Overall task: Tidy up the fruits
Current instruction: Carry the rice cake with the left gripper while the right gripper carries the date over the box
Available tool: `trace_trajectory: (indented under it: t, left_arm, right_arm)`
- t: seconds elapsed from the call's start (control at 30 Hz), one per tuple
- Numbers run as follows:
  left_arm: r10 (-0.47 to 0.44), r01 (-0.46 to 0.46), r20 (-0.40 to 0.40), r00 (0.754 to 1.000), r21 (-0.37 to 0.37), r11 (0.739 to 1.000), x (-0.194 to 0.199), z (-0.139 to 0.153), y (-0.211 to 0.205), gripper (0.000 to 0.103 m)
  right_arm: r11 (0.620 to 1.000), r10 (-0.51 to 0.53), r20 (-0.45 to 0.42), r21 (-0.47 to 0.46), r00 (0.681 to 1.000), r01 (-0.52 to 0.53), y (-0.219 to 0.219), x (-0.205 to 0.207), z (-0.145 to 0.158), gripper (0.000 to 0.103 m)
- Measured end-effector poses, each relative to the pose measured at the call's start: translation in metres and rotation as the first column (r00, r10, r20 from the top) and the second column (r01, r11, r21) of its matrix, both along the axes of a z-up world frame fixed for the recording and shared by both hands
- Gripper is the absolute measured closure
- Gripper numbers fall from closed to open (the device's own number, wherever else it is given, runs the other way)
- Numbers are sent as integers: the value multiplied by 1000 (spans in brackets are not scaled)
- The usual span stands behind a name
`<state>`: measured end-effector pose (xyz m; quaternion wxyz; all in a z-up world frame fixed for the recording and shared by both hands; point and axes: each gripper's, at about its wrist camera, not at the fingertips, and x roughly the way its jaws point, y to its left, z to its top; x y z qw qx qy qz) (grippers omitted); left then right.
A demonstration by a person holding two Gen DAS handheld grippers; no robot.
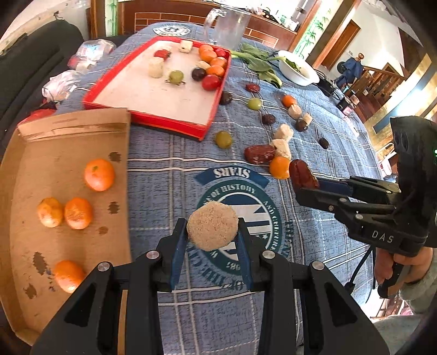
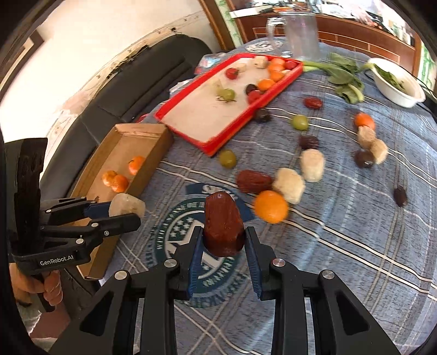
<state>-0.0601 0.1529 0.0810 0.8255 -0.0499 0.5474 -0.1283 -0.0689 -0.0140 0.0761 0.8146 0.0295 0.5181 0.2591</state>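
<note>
My left gripper (image 1: 211,234) is shut on a round beige fibrous piece (image 1: 211,226) and holds it above the blue cloth, right of the cardboard box (image 1: 35,153); it also shows in the right wrist view (image 2: 127,204). My right gripper (image 2: 224,243) is shut on a dark red date (image 2: 223,225), lifted over the cloth; the date also shows in the left wrist view (image 1: 301,173). The cardboard box holds several oranges (image 1: 99,174). The red tray (image 1: 153,120) holds mixed fruit at its far end.
Loose on the cloth lie green grapes (image 1: 224,139), another date (image 1: 259,154), an orange (image 1: 279,167), beige pieces (image 1: 282,147) and dark fruits (image 1: 268,119). A glass pitcher (image 1: 230,24), leafy greens (image 1: 259,64) and a white bowl (image 1: 299,71) stand at the far end.
</note>
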Motion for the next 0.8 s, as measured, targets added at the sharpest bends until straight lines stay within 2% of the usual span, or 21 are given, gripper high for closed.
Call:
trace_trajectory:
  t: [0.53,0.8]
  left_arm:
    - [63,-64,16,998,43,997,-18,5,49,71]
    - [109,-112,40,993,66,992,-25,12,88,71]
  right_arm:
    - [992,127,11,-4,992,-127,71,-15,7,72]
    - [984,181,1,5,984,-181,106,-23,10,72]
